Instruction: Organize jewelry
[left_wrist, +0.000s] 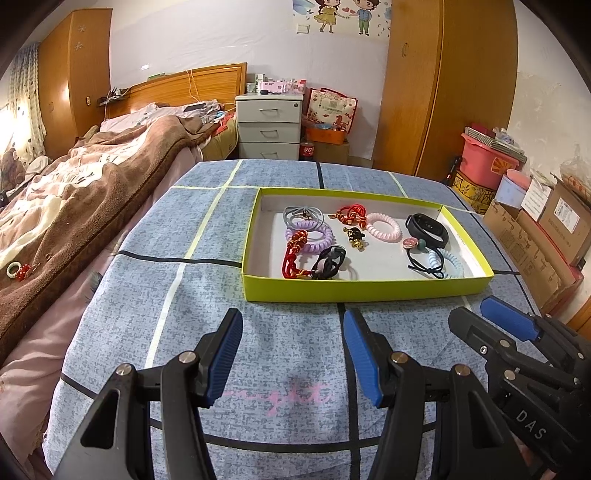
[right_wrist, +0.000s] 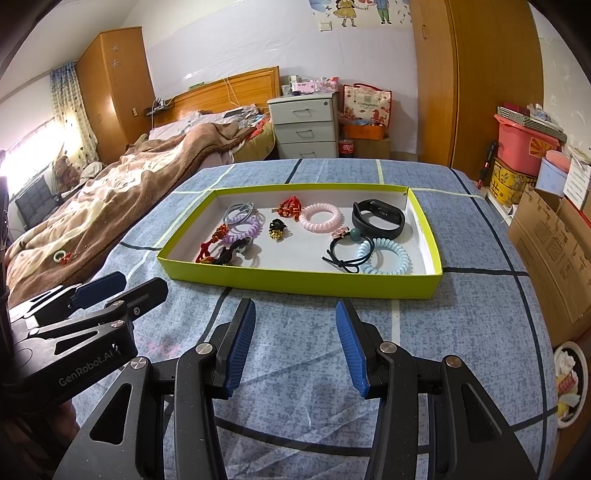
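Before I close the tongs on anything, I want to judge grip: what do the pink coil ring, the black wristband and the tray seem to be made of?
Pink coil ring: glossy plastic, probably; it glints along its spiral ridges. Black wristband: smooth matte band, likely silicone or rubber. Tray: thin folded card, it seems, lime outside, white inside.

My left gripper (left_wrist: 293, 350) is matte black plastic with a faint speckle; its two fingers (left_wrist: 225, 354) carry ribbed blue pads; round silver pivot screws sit at the linkage joints; triangular cut-outs pierce the arms; seen from the other camera its side reads "GenRobot.AI" in pale letters. My right gripper (right_wrist: 295, 345) is built alike, black with ribbed blue pads (right_wrist: 351, 350) and silver screws; its body shows "DAS" in grey.
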